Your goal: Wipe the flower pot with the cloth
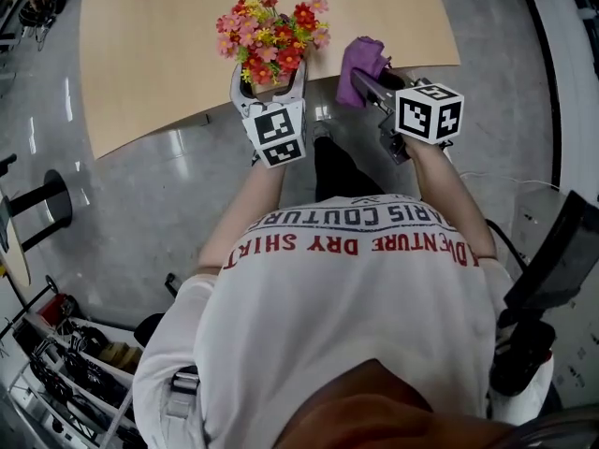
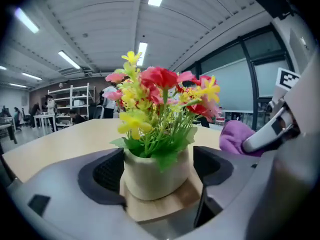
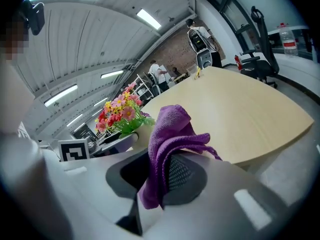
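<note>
From the head view: clamps the flower pot [image 1: 273, 89] by its sides in the left gripper [image 1: 269, 84], right at the near edge of the tabletop [image 1: 168, 45] and beneath a bunch of red, pink and yellow flowers [image 1: 271, 31]; probably done to steady the pot and offer its wall to the other hand. Carries the purple cloth [image 1: 363, 59] in the right gripper [image 1: 367, 84] just to the pot's right, near but not touching, seemingly poised for a wiping pass. From the left gripper view: shows the jaws spread wide yet closed against both flanks of the cream flower pot [image 2: 155, 176], above its wooden base [image 2: 160, 206]; cannot tell whether resting on the tabletop [image 2: 75, 139] or lifted clear. Catches the cloth [image 2: 235, 136] and right gripper [image 2: 272, 131] waiting at the right, level with the pot's upper half. From the right gripper view: shows the jaws shut tight on the cloth [image 3: 172, 144], with a bunched fold standing proud of the right gripper [image 3: 160, 176], presumably to give a soft pad ahead of the hard tips. Aims toward the flower pot [image 3: 141, 134] in the left gripper [image 3: 107, 144].
</note>
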`<action>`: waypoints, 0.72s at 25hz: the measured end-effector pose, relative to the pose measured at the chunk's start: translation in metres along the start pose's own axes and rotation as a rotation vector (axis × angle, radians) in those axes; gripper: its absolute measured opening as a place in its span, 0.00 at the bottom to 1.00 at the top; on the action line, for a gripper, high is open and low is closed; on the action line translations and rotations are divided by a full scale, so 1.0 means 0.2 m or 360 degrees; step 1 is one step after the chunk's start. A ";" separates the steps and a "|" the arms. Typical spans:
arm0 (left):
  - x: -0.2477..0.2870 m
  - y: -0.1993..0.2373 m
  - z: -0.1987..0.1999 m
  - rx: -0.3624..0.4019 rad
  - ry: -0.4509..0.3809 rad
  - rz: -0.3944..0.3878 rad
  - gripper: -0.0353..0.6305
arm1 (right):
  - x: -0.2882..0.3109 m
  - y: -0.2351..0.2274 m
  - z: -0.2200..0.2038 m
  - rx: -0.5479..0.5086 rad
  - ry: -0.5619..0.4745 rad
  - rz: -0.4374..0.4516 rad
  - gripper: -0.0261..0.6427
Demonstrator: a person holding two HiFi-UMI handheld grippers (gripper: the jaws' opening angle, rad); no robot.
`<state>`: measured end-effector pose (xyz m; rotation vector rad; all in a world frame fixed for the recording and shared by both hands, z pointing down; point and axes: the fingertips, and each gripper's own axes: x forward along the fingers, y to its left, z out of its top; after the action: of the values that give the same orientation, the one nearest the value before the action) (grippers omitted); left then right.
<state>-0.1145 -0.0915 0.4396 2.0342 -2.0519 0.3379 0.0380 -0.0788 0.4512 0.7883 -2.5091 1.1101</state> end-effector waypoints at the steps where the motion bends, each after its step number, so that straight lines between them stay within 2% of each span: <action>1: 0.02 0.01 0.00 0.0001 -0.0010 0.0047 0.68 | 0.00 -0.01 0.00 0.0000 -0.0001 -0.0006 0.11; 4: 0.06 0.02 -0.02 0.0011 -0.0029 0.0157 0.68 | -0.02 -0.03 -0.01 0.0005 -0.0006 -0.0029 0.11; 8: 0.08 0.02 -0.01 0.0015 -0.0039 0.0189 0.68 | -0.03 -0.04 0.00 0.0003 -0.0021 -0.0044 0.11; 14: 0.06 0.02 0.00 0.0037 -0.0052 0.0124 0.68 | -0.03 -0.02 0.01 -0.0009 -0.0026 -0.0022 0.11; 18: 0.03 0.03 0.01 0.0074 -0.0056 0.0002 0.68 | -0.01 0.02 0.03 -0.0023 -0.0018 0.0017 0.11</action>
<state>-0.1199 -0.0979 0.4389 2.0805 -2.0847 0.3556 0.0367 -0.0806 0.4446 0.7807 -2.5306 1.0926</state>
